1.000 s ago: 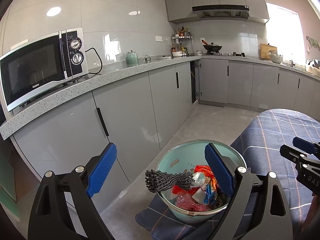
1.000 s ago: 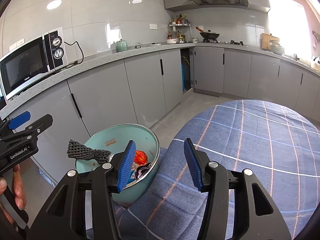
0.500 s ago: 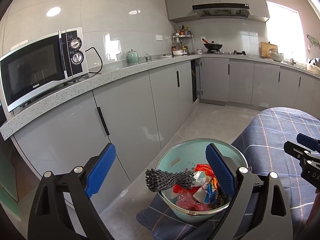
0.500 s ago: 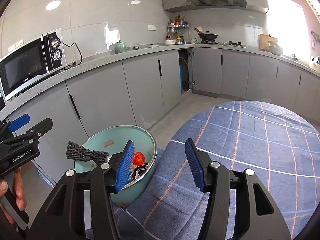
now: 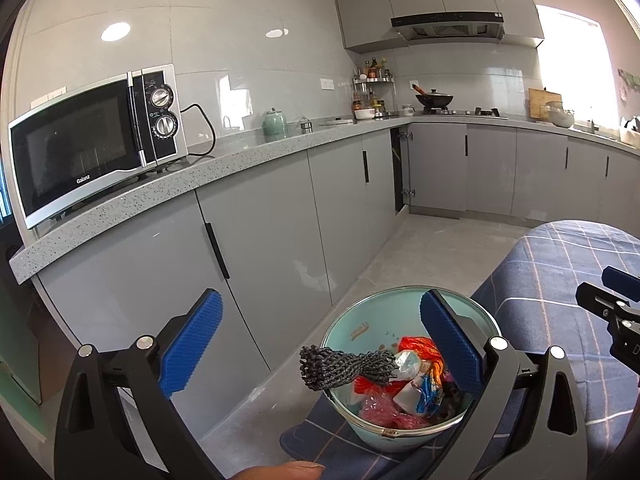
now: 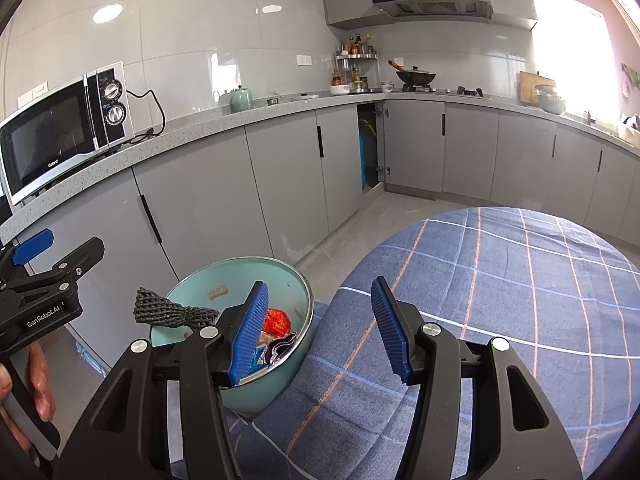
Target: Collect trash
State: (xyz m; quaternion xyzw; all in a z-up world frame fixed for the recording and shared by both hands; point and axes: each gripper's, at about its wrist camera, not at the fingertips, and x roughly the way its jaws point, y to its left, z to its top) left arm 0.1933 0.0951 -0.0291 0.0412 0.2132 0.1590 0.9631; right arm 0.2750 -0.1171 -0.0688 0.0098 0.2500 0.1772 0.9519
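Observation:
A teal bucket (image 5: 360,320) stands at the edge of the blue checked tablecloth (image 6: 500,280); it also shows in the right wrist view (image 6: 224,284). It holds wrappers and plastic trash (image 5: 408,392). A dark grey foam net (image 5: 344,366) lies over its near rim, half hanging out; it also shows in the right wrist view (image 6: 168,312). My left gripper (image 5: 320,344) is open and empty, held above and before the bucket. My right gripper (image 6: 320,328) is open and empty, above the bucket's right rim and the cloth.
Grey kitchen cabinets (image 5: 260,220) run along the left and back under a speckled counter. A microwave (image 5: 92,140) sits on the counter at left. A wok (image 5: 434,100) stands on the far stove. The grey floor (image 5: 420,256) lies between table and cabinets.
Both grippers have drifted slightly; the views shift a little. The foam net and the bucket have not moved. Both grippers stay open.

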